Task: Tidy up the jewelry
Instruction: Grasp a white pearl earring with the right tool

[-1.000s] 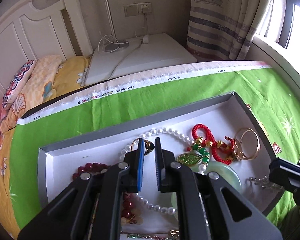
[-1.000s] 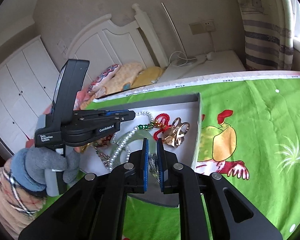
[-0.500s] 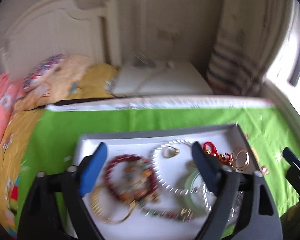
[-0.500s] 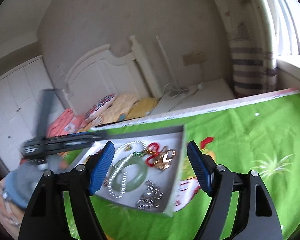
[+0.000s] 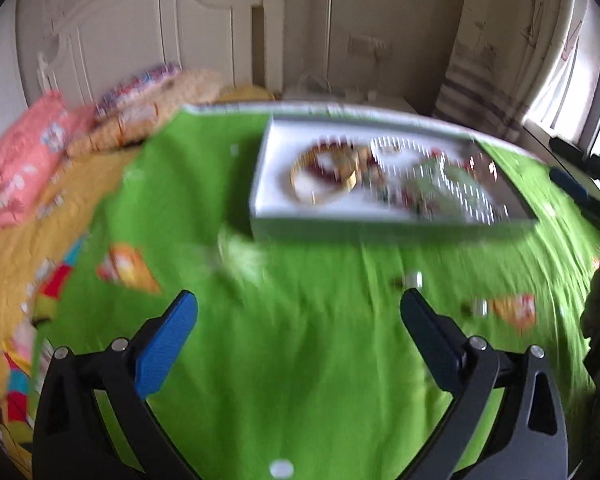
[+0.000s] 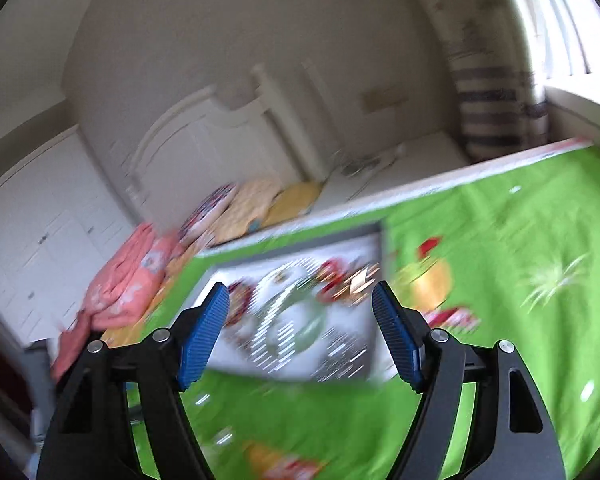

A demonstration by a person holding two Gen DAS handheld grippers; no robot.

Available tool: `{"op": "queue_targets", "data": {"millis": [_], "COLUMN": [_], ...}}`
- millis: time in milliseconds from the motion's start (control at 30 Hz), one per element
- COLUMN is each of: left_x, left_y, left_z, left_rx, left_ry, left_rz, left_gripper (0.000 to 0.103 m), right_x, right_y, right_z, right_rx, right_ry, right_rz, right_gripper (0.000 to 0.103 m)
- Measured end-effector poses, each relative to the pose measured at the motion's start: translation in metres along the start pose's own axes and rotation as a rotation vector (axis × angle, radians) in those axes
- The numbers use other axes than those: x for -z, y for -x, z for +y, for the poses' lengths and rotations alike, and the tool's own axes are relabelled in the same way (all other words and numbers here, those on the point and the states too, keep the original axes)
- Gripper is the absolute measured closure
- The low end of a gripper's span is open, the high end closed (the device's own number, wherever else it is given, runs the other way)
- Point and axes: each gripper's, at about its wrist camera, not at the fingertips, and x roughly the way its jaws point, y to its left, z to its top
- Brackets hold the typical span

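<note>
Jewelry (image 5: 396, 176) lay heaped in a shallow grey-walled tray (image 5: 260, 184) with a white floor, resting on the green bedspread (image 5: 300, 340), towards the far side of the bed. Both views were smeared by motion, so single pieces were hard to tell; a gold bangle (image 5: 320, 176) sat in the tray's left part and a string of white beads (image 5: 440, 168) further right. The left gripper (image 5: 298, 312) hung over bare spread on the near side of the tray, well apart from it, its jaws just opened wide and empty. The right gripper (image 6: 300, 312) pointed at the tray from the near side, jaws also just spread, nothing between its blue pads (image 6: 204, 336). Pillows (image 5: 28, 160) lay at far left before a white headboard (image 5: 140, 40).
</note>
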Motion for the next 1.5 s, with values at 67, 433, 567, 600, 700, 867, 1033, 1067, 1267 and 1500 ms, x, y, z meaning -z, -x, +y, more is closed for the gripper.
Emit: {"op": "queue_targets", "data": {"millis": [67,433,567,600,700,867,1033,1067,1267,1500], "left_x": [0.013,0.014,0.013,0.013,0.014,0.014,0.015,0.015,0.016,0.015], "left_y": [-0.006,-0.004,-0.003,-0.003,-0.002,-0.001,0.0,0.0,0.0,-0.004], "left_z": [0.005,0.017,0.014,0.014,0.016,0.016,0.016,0.016,0.017,0.014], "left_rx": [0.026,0.096,0.093,0.096,0.109,0.117,0.121,0.121,0.12,0.11], "left_ry": [0.011,0.073,0.063,0.064,0.073,0.071,0.073,0.074,0.075,0.067], "left_rz": [0.026,0.008,0.005,0.007,0.001,-0.002,-0.004,-0.004,-0.001,0.018], "left_gripper": [0.003,0.002,0.002,0.002,0.002,0.002,0.002,0.002,0.002,0.002], "right_x": [0.012,0.085,0.092,0.093,0.093,0.094,0.098,0.098,0.099,0.101], "right_y": [0.002,-0.024,-0.036,-0.038,-0.047,-0.055,-0.057,-0.057,-0.057,-0.057], "right_z": [0.023,0.085,0.093,0.094,0.095,0.099,0.106,0.106,0.106,0.108], "right_rx": [0.008,0.13,0.156,0.168,0.178,0.182,0.183,0.187,0.21,0.2], "right_ry": [0.079,0.331,0.378,0.384,0.385,0.397,0.437,0.435,0.443,0.462], "right_rz": [0.048,0.3,0.347,0.358,0.384,0.398,0.407,0.406,0.404,0.406], "right_gripper": [0.032,0.049,0.057,0.058,0.061,0.06,0.066,0.067,0.079,0.088]}}
